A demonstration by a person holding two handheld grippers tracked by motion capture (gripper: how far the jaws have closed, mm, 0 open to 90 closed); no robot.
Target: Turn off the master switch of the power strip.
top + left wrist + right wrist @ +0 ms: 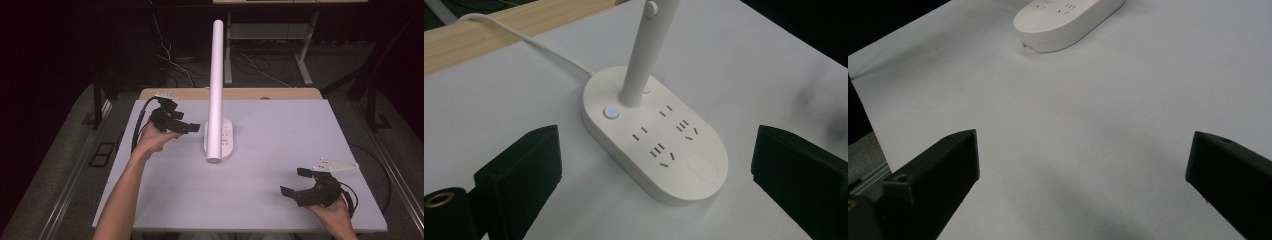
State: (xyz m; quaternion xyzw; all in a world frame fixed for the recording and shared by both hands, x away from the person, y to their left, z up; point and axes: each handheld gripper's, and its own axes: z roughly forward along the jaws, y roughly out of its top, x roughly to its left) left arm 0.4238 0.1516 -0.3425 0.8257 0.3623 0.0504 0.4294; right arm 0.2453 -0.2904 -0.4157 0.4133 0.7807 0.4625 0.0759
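A white lamp stands mid-table: an oval base (226,141) with power sockets and a tall white tube (216,85) rising from it. My left gripper (186,122) is open just left of the base, jaws pointing at it without touching. In the left gripper view the base (684,165) lies between and beyond the open jaws of that gripper (656,137), a small button (611,111) glows blue beside the stem (641,60), and a white cord (539,47) runs off the back. My right gripper (292,181) is open and empty near the front right; its own view (1083,145) shows the base's end (1063,22) far ahead.
The white tabletop (300,130) rests on a wooden table whose edge (250,93) shows at the back. Cables and a metal frame (305,60) lie on the dark floor beyond. Bare white surface (1073,110) stretches between the right gripper and the lamp.
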